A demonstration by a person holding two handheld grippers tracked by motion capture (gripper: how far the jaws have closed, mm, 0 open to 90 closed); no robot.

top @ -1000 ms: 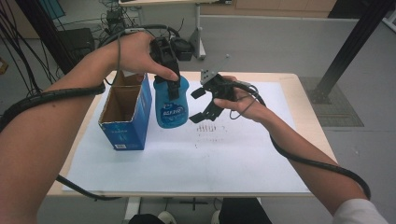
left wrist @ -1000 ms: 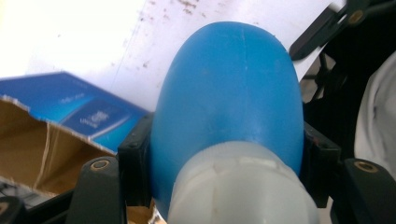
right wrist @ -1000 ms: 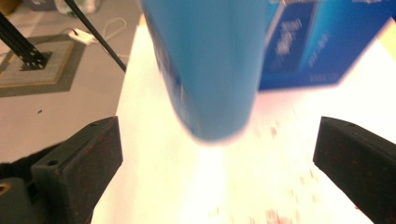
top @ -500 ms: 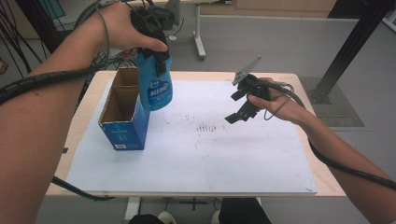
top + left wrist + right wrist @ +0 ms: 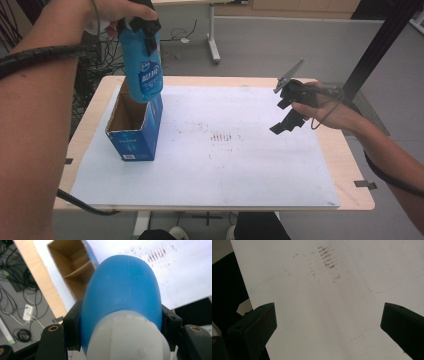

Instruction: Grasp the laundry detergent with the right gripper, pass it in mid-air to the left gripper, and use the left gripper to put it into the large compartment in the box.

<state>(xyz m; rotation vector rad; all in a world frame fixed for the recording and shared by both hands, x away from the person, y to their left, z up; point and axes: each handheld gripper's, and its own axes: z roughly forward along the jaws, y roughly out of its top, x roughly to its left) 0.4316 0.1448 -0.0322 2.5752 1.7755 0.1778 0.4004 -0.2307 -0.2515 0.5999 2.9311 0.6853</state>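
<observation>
Table (image 5: pixel 320 165): white sheet on top, with the open blue box (image 5: pixel 134 134) standing at its left.
Bottle (image 5: pixel 144 75): hangs above the box mouth; long axis near vertical, cap up, base down.
Left gripper (image 5: pixel 120 322): clamped on the bottle's neck.
Right gripper (image 5: pixel 328 322): jaws wide, holding nothing.
Risk: base catching the box rim, tipping the box.

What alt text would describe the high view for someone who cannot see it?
The left tool holds a blue bottle in the air above an open blue cardboard box on a white-covered table. At the right, the right tool hovers empty.
</observation>
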